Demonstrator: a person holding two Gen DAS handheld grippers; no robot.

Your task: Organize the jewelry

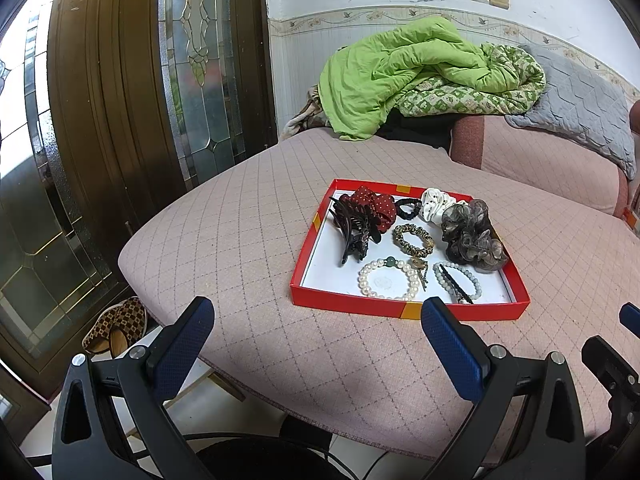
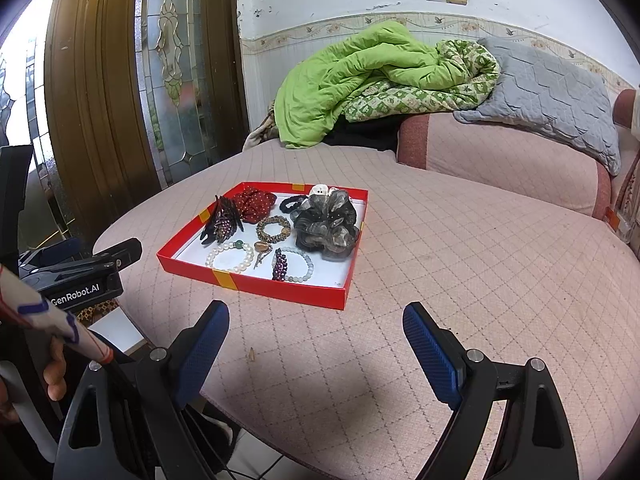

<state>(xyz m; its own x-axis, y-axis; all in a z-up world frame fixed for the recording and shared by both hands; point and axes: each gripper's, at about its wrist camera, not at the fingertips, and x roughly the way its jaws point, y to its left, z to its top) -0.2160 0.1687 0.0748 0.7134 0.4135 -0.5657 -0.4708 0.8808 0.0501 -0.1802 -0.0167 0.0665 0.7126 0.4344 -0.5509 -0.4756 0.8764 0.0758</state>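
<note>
A: How far along is it?
B: Seemingly done: all the jewelry sits in the red tray [image 1: 404, 309] on the sofa cushion [image 1: 240, 248].
A: Grippers?
B: Left gripper [image 1: 316, 320] and right gripper [image 2: 316, 322] hover with fingers spread wide, empty.

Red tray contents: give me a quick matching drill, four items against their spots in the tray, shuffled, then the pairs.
Inside the red tray, left wrist view.

Items:
1. pearl bracelet
2. grey scrunchie
3. dark claw clip
4. leopard scrunchie

Spots:
A. left side
B. middle
C. near edge
D. right side

Pairs: 1-C, 2-D, 3-A, 4-B
</note>
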